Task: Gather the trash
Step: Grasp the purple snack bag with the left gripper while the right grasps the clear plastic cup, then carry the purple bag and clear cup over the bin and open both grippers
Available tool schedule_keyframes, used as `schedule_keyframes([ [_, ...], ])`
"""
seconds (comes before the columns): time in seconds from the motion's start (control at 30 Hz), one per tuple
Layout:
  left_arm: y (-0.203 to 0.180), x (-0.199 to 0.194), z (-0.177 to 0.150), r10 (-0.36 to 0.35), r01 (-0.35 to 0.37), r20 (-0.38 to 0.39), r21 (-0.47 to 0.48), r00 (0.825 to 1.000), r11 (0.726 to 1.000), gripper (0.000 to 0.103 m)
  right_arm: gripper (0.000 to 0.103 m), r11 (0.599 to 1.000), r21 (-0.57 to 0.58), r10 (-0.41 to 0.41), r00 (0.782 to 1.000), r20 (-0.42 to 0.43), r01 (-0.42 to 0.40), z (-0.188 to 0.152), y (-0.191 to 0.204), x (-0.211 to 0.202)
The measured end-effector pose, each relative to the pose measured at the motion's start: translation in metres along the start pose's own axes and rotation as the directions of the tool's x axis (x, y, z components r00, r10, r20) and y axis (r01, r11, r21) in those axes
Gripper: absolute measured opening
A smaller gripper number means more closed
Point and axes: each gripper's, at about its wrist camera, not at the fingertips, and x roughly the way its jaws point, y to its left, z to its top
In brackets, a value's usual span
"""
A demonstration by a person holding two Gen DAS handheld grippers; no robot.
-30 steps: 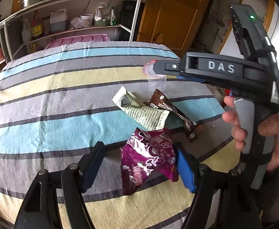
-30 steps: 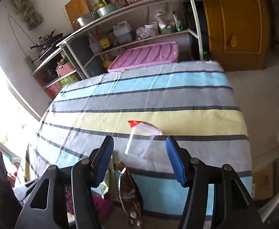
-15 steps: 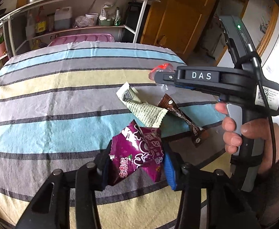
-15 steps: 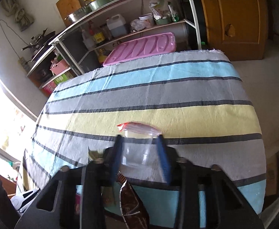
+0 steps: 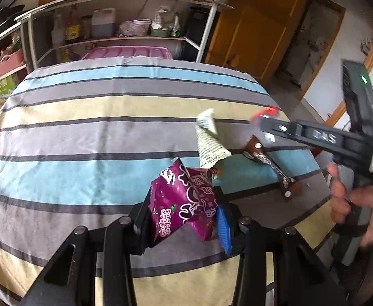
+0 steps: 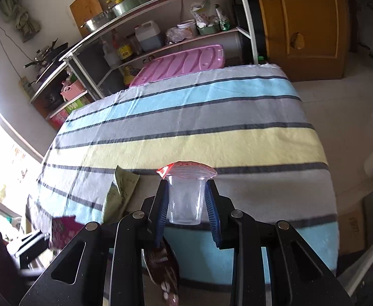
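Note:
My left gripper (image 5: 184, 211) is shut on a purple snack wrapper (image 5: 181, 201) and holds it above the striped tablecloth (image 5: 84, 132). My right gripper (image 6: 186, 204) is shut on a clear plastic cup (image 6: 185, 199) with a peeled red-edged lid, lifted off the cloth. A pale green printed wrapper (image 5: 209, 145) and a brown wrapper (image 5: 270, 165) lie on the cloth to the right of the purple one. The green wrapper (image 6: 120, 191) and the brown wrapper (image 6: 163, 267) also show in the right wrist view, with the purple wrapper (image 6: 64, 232) at lower left.
A metal shelf rack (image 6: 161, 33) with bottles, bowls and jars stands behind the table. A pink plastic lid (image 6: 181, 63) leans at the table's far edge. A wooden door (image 6: 303, 23) is at the right. The table edge drops to tiled floor (image 6: 344, 97) on the right.
My left gripper closed on the purple wrapper and lifted it off the cloth. My right gripper closed on the clear cup and raised it.

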Motion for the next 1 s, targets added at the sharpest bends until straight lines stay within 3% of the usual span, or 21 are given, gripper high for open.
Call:
schedule_keyframes([
  [0.1,0.005,-0.004,0.000,0.021,-0.021,0.010,-0.002,1.000,1.000,0.044,0.030,1.000,0.007,0.000,1.000,0.017,0.000,-0.004,-0.001,-0.011],
  [0.47,-0.002,-0.029,-0.003,-0.009,0.008,0.047,0.024,0.999,1.000,0.042,0.030,0.999,0.035,-0.036,0.995,0.096,0.033,-0.029,-0.002,-0.063],
  [0.73,-0.039,-0.050,-0.006,-0.071,0.063,0.076,0.105,0.995,0.992,0.042,0.030,0.996,0.047,-0.081,0.985,0.150,0.074,-0.055,-0.005,-0.110],
  [1.0,-0.092,-0.064,-0.011,-0.151,0.133,0.076,0.211,0.986,0.969,0.042,0.030,0.990,0.081,-0.128,0.969,0.210,0.114,-0.080,-0.020,-0.159],
])
